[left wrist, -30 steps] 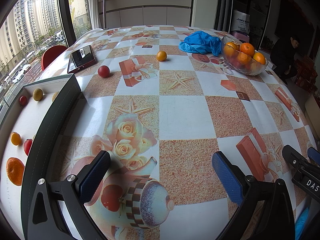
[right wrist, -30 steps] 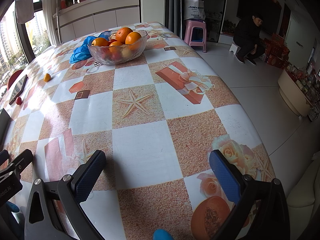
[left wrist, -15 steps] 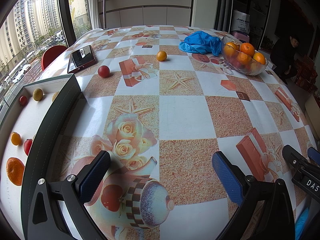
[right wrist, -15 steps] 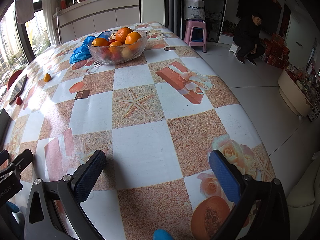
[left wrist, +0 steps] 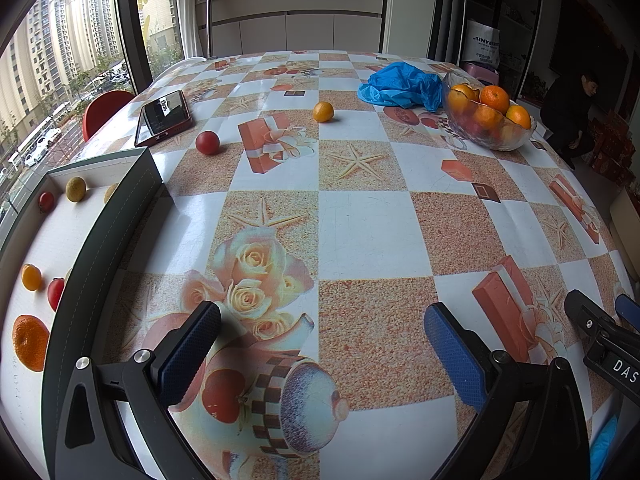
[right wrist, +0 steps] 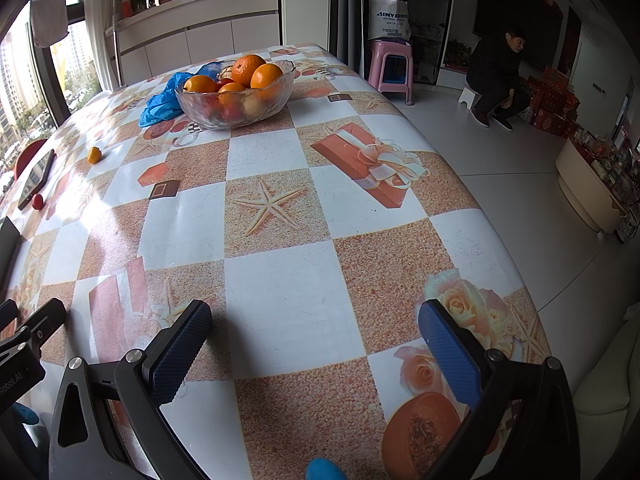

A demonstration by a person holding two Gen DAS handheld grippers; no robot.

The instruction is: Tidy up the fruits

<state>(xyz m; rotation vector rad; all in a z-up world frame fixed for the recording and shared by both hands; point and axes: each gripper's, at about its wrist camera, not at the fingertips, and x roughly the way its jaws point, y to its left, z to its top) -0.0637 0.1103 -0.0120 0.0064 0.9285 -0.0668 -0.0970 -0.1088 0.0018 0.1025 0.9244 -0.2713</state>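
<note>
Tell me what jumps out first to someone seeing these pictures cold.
The glass bowl heaped with oranges stands at the far side of the table, a crumpled blue bag beside it. Two loose fruits lie on the patterned tablecloth: a small orange and a red fruit near a phone. At the left edge, a white tray holds sorted fruits.

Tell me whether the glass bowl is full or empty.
Full. The glass bowl holds oranges heaped above its rim, with more fruit visible through the glass beneath them.
</note>
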